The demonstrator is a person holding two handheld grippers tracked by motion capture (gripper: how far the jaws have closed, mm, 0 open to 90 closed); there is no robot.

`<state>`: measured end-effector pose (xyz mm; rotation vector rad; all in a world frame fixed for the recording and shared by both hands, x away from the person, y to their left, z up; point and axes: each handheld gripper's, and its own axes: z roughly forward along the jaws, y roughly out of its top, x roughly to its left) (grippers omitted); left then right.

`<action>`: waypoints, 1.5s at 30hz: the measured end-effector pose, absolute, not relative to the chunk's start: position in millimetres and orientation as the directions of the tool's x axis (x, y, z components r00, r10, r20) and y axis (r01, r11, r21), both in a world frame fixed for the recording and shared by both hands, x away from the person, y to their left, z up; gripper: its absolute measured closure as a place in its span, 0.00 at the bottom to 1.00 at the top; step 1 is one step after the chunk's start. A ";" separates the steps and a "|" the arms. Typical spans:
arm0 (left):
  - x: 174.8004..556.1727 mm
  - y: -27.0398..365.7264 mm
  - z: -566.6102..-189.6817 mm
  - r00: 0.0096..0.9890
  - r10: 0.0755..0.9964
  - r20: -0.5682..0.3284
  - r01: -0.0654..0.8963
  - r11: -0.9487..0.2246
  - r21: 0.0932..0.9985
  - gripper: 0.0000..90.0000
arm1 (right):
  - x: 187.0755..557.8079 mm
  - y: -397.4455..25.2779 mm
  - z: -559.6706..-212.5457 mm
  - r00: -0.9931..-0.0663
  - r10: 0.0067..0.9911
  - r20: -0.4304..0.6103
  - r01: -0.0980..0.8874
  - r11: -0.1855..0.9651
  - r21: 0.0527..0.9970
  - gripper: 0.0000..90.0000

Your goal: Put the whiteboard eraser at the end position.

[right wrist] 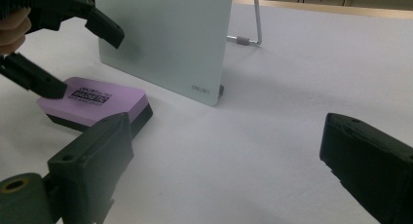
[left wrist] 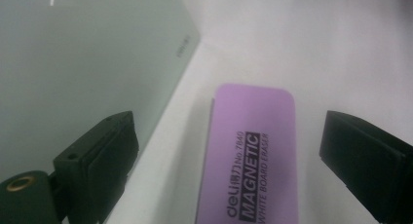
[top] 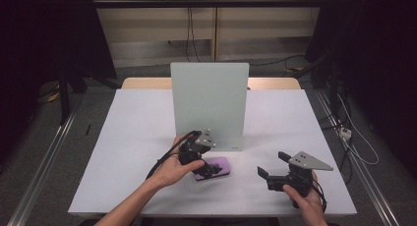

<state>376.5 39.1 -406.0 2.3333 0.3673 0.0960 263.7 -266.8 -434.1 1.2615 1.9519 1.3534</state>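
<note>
A purple magnetic whiteboard eraser (top: 220,167) lies flat on the white table (top: 133,137), just in front of an upright pale-green glass whiteboard (top: 210,105). My left gripper (top: 205,166) hovers over the eraser and is open. In the left gripper view its jaws straddle the eraser (left wrist: 251,156) with a gap on each side, and the whiteboard (left wrist: 87,63) is close at the left. My right gripper (top: 272,163) is open with nothing between its jaws, to the right of the eraser near the table's front edge. The right gripper view shows the eraser (right wrist: 97,104) and the left gripper (right wrist: 73,56) above it.
The whiteboard (right wrist: 165,39) stands on a wire stand (right wrist: 255,24) behind it. Bare table surface lies left of the board and between the two grippers. Cables and dark equipment frames surround the table on the floor.
</note>
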 end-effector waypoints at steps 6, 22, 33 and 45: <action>376.7 56.7 -392.7 0.925 0.380 -0.020 0.262 -0.598 0.758 0.07 | 264.5 -267.5 -434.6 -0.475 0.871 0.126 0.423 0.100 0.900 0.06; 360.8 99.1 -380.9 0.853 0.520 0.033 0.264 -0.486 0.833 0.08 | 264.5 -266.2 -434.7 -0.475 0.871 0.127 0.428 0.103 0.898 0.06; 344.7 137.8 -383.1 0.814 0.580 0.035 0.249 -0.402 0.881 0.06 | 264.7 -266.7 -434.7 -0.471 0.873 0.127 0.425 0.098 0.900 0.06; 336.7 180.3 -398.1 0.747 0.664 -0.013 0.316 -0.338 0.886 0.05 | 263.9 -266.7 -434.5 -0.468 0.875 0.122 0.426 0.102 0.899 0.06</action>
